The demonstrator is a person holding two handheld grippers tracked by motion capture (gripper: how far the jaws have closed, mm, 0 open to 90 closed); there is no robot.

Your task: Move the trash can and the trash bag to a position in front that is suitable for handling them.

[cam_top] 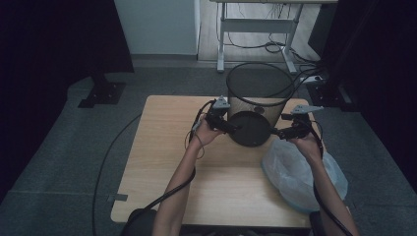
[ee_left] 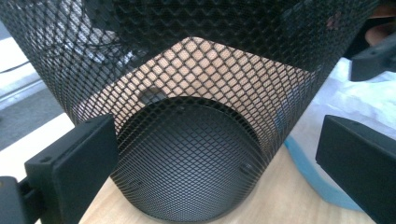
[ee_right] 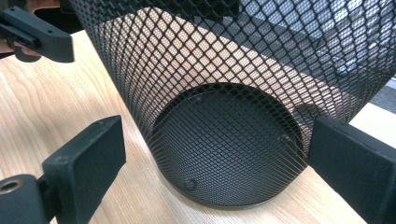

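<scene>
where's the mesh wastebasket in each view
high view: mesh wastebasket at the table's far edge, centre, between both tongs.
left gripper view: wastebasket between the jaws, close.
right gripper view: wastebasket between the jaws, close.
Shared landmark: its round solid base.

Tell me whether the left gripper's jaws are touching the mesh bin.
Cannot tell. In the left gripper view, open jaws flank the mesh bin; no plain contact or gap shows.

One mesh bin (cam_top: 255,105), one plastic bag (cam_top: 300,172), two grippers, one table (cam_top: 157,147)
</scene>
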